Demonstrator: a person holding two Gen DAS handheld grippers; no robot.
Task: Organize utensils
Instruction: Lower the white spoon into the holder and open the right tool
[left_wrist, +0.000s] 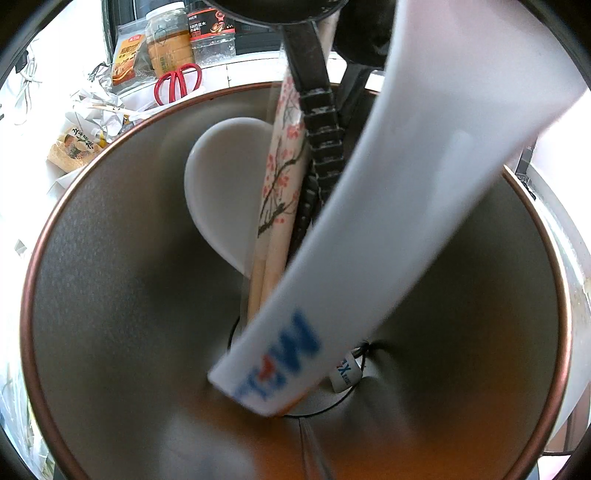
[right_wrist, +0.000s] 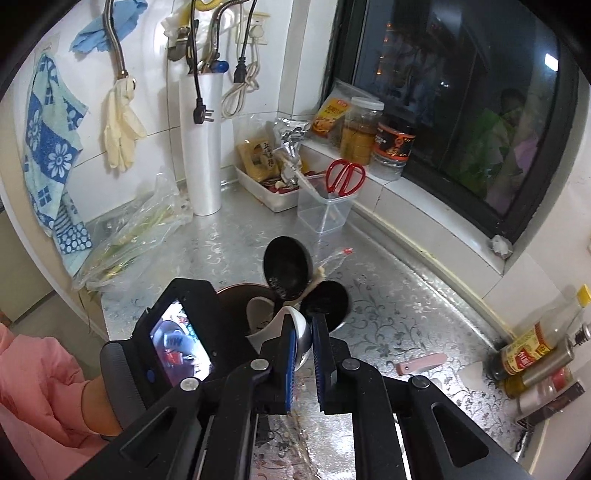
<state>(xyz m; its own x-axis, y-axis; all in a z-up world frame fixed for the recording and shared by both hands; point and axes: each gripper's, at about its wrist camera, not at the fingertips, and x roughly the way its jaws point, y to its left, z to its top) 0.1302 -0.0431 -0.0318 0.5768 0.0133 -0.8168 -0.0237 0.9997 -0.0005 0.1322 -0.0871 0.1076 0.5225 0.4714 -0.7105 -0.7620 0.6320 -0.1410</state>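
Note:
A metal utensil holder with a copper rim (left_wrist: 110, 136) fills the left wrist view; in the right wrist view its rim (right_wrist: 236, 291) shows just ahead of my right gripper. Inside stand a white rice paddle (left_wrist: 225, 177), wrapped chopsticks with a blossom print (left_wrist: 284, 155), a black ribbed handle (left_wrist: 317, 122) and a white spoon handle with blue letters (left_wrist: 369, 229). Two black ladles (right_wrist: 286, 267) stick out of the holder. My right gripper (right_wrist: 304, 332) is shut on the white spoon (right_wrist: 300, 325) above the holder. My left gripper's fingers are out of view.
Red scissors (right_wrist: 345, 177) stand in a clear box (right_wrist: 325, 210) near the window sill. A white tray (right_wrist: 266, 192) with packets, jars (right_wrist: 360, 129), a white roll (right_wrist: 201, 144), a plastic bag (right_wrist: 133, 232), a pink knife (right_wrist: 421, 362) and sauce bottles (right_wrist: 535, 343) sit on the steel counter (right_wrist: 406, 295).

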